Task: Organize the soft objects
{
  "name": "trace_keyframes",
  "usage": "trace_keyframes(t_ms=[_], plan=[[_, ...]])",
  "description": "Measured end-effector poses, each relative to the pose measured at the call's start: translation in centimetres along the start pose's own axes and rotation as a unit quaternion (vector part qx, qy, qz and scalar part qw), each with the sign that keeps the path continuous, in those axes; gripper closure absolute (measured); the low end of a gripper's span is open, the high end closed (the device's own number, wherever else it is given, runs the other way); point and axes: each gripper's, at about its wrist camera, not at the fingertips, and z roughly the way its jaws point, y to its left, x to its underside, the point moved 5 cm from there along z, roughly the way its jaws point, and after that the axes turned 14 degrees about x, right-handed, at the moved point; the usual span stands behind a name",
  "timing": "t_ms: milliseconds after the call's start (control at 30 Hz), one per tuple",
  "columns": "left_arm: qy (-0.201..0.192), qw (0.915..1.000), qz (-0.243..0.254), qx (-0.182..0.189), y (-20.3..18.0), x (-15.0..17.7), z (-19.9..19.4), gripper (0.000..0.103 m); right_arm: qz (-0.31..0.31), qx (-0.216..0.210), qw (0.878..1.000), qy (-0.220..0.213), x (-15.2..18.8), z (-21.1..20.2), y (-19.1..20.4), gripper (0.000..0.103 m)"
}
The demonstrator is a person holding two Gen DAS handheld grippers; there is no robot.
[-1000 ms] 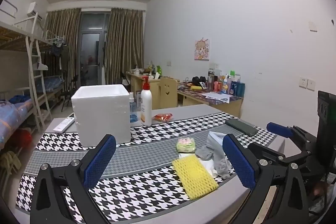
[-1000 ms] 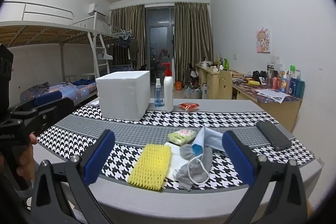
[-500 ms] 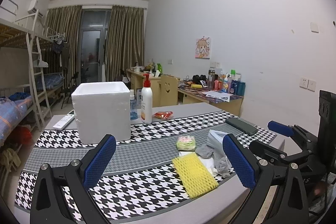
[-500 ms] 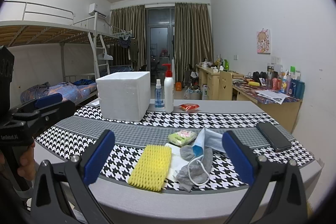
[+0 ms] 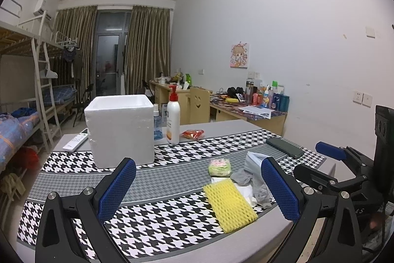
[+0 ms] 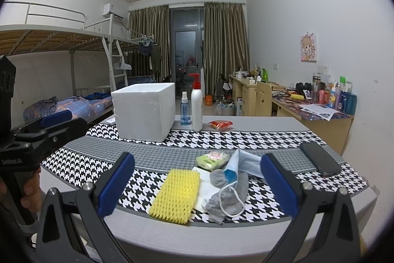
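A yellow foam net (image 6: 176, 192) lies near the table's front edge, with a grey sock (image 6: 227, 194), a blue face mask (image 6: 243, 164), white tissue (image 6: 205, 185) and a green packet (image 6: 213, 159) beside it. The same yellow foam net (image 5: 229, 203) and green packet (image 5: 220, 166) show in the left wrist view. A white foam box (image 6: 145, 111) stands open-topped further back. My right gripper (image 6: 197, 186) hangs open above the pile, touching nothing. My left gripper (image 5: 197, 186) is open too, left of the pile, holding nothing.
A pump bottle (image 6: 196, 105), a small spray bottle (image 6: 185, 109) and a red snack packet (image 6: 221, 125) stand behind the box. A dark phone (image 6: 319, 162) lies at the right. A remote (image 5: 75, 142) lies left of the box. A bunk bed (image 6: 61, 41) and desks (image 6: 312, 115) surround the table.
Both views shifted only slightly; the left gripper drifted a little. Nothing on the table moved and both grippers stayed open.
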Motion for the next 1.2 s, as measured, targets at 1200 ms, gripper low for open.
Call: trace_keyframes(t_ms=[1200], plan=[[0.083, 0.9963, -0.018, 0.012, 1.0, 1.4, 6.6, 0.001, 0.007, 0.018, 0.998, 0.062, -0.2, 5.2, -2.0, 0.0]])
